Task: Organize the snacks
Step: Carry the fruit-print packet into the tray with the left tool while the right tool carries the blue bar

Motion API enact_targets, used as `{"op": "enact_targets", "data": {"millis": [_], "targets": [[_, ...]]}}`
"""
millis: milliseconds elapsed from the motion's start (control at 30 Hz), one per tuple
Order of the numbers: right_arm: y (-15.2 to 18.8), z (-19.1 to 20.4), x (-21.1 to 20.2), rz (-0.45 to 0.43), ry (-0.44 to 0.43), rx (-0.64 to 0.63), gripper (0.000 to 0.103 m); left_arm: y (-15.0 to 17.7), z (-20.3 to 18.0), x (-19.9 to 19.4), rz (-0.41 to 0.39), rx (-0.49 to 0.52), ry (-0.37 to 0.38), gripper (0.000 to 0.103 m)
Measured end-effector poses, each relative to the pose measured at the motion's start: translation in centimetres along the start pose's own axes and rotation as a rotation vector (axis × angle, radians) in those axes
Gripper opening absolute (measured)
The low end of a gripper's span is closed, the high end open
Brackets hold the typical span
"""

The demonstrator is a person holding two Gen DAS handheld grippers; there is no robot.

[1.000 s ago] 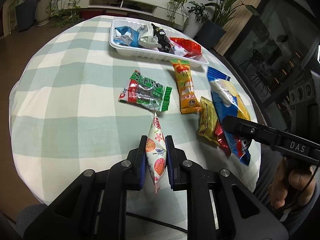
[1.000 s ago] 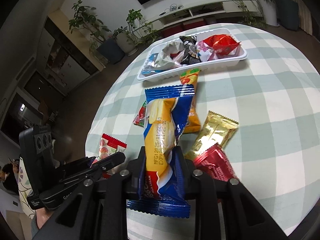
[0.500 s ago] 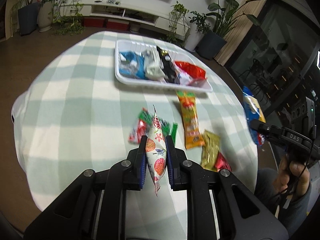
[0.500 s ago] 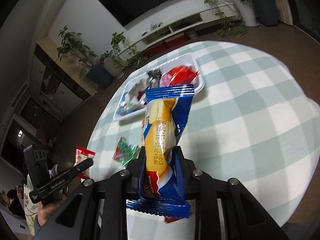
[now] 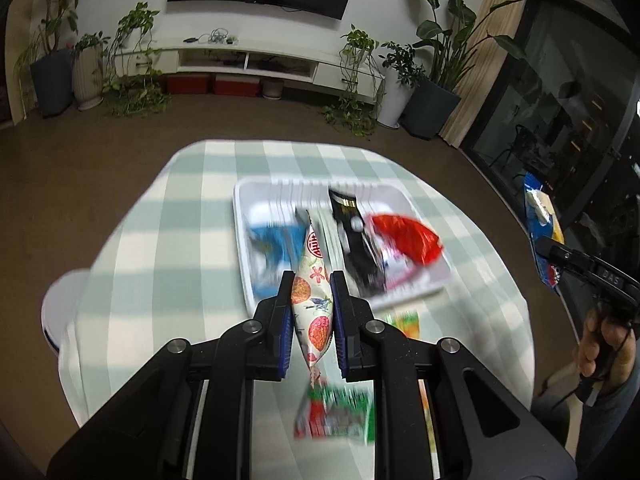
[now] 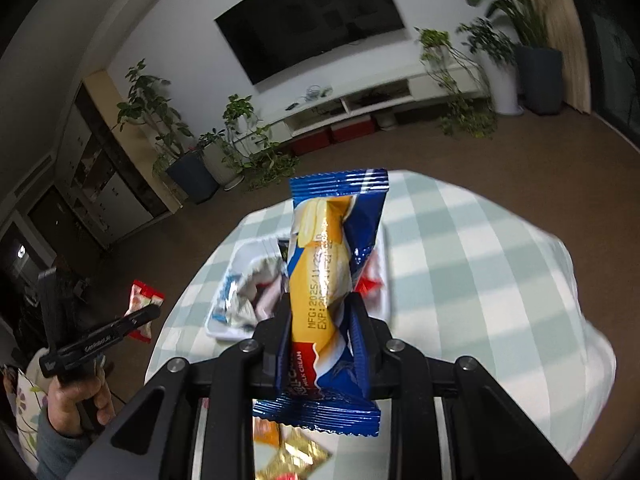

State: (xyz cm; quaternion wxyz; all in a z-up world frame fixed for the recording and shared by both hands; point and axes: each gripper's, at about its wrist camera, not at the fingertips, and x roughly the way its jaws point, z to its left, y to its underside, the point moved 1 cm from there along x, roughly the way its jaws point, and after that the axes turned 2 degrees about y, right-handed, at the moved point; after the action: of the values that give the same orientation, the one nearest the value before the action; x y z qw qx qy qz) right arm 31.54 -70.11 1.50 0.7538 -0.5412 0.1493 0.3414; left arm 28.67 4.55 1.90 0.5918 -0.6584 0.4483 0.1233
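Here your left gripper (image 5: 312, 312) clamps a slim, glossy fruit-print sachet (image 5: 312, 300) upright, above the near rim of the white ribbed tray (image 5: 242, 248). Your right gripper (image 6: 320, 334) clamps a crinkled blue-and-yellow bar (image 6: 332, 276) on end, with the tray's wrappers behind it. Below, a round table (image 6: 480, 272) wears green-checked cloth; beyond, brown floor, plants (image 5: 132, 76), a television (image 6: 312, 16).
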Motion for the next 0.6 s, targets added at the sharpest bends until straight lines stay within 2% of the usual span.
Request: {"op": "enact_targets", "data": {"millis": [100,300,600], "targets": [[-1.7,1.1,2.1,0.007,-0.015,-0.029,0.028,-2.4,0.1,2.3,0.011,0.006,0.003,0.015],[-3.4,3.1,7.2,0.054,-0.026,-0.093,0.028,-5.2,0.4,8.0,0.073,0.044,-0.003,0.015],[-2.8,3.7,14.9,0.175,0.014,-0.14,0.028,-5.2,1.5,14.9,0.133,0.039,-0.002,0.015]]}}
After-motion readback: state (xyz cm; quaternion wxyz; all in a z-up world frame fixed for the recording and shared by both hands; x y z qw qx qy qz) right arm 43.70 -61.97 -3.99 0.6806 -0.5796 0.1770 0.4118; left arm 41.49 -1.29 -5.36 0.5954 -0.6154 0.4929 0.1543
